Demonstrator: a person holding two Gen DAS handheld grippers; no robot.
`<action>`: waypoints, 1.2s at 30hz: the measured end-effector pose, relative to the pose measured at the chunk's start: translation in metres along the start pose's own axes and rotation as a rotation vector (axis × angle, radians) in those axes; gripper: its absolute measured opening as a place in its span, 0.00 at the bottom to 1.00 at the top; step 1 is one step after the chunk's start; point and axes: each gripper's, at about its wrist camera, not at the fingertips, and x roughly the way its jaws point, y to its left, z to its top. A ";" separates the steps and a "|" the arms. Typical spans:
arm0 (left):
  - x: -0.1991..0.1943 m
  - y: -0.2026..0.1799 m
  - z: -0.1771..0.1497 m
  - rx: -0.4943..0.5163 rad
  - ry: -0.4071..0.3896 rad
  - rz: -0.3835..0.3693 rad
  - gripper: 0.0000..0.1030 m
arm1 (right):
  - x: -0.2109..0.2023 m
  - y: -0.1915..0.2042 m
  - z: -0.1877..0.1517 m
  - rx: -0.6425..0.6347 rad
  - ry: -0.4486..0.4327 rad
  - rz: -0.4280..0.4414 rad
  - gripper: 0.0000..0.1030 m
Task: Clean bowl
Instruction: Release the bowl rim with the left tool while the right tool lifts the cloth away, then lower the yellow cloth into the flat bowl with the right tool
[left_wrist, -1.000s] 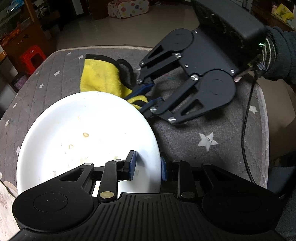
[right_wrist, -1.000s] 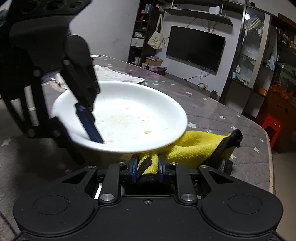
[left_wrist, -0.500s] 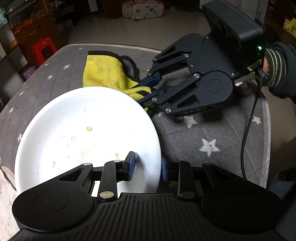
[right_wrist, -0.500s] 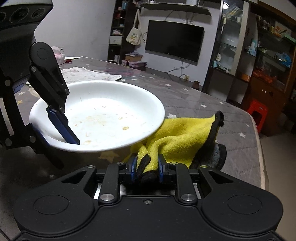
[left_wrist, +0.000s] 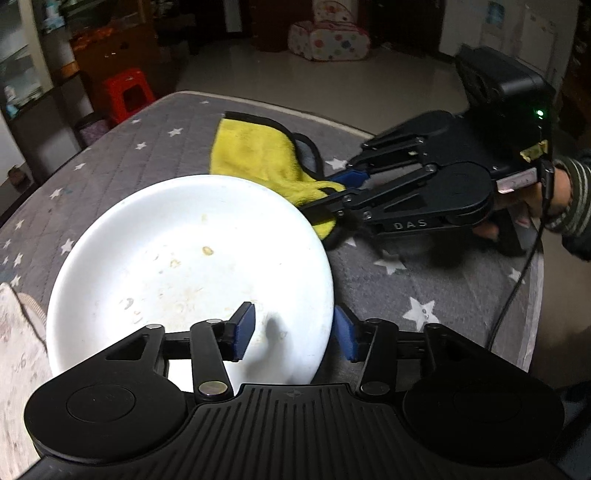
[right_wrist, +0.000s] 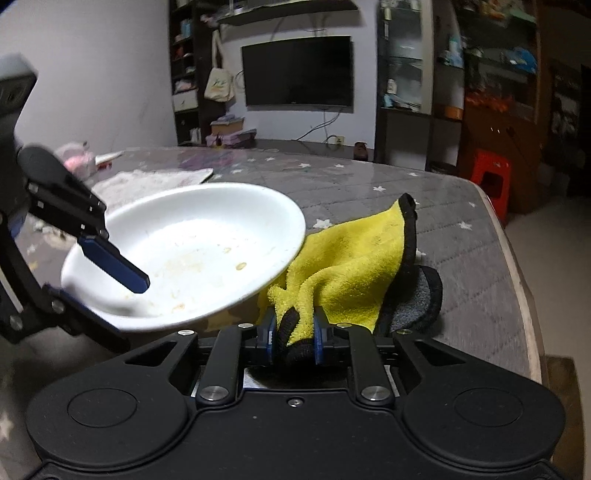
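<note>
While the left gripper (left_wrist: 293, 334) is bracketing the near rim of the shallow white ceramic bowl (left_wrist: 177, 266), its two blue-padded fingers (left_wrist: 242, 332) are sitting one inside the bowl and one outside the rim. Whether both pads are pressing the rim cannot be told from the wrist view; a visible gap is showing at the outer pad, so the grip is reading as parted around the rim rather than clenched. The bowl is extending forward and to the left of these fingers, and its inner surface is carrying yellowish-brown food specks and smears.

The right gripper (right_wrist: 293, 338) is clenching a bunched fold of the yellow microfibre cloth with black edging (right_wrist: 354, 258) between its blue pads. The cloth is spreading forward and to the right of those fingers, lying on the grey quilted table cover with white stars (right_wrist: 461, 266), with its left portion tucked under the bowl's rim (right_wrist: 291, 243). The bowl is sitting ahead and to the left of the right fingers, tilted so that its far-right rim is overhanging the cloth.

In the left wrist view, the right gripper (left_wrist: 338, 186) is entering from the right, held by a hand in a striped sleeve (left_wrist: 554, 195), and the cloth (left_wrist: 255, 155) is lying beyond the bowl's far rim. A red plastic stool (left_wrist: 127, 94) is standing on the floor beyond the table edge.
</note>
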 end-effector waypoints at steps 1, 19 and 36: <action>-0.003 0.001 -0.001 -0.019 -0.006 0.007 0.54 | -0.001 -0.001 0.001 0.014 -0.003 0.000 0.20; -0.054 0.020 -0.026 -0.254 -0.126 0.139 0.56 | -0.016 -0.016 0.017 0.170 -0.054 -0.009 0.20; -0.063 0.055 -0.066 -0.554 -0.122 0.313 0.56 | -0.036 0.002 0.033 0.142 -0.141 0.006 0.20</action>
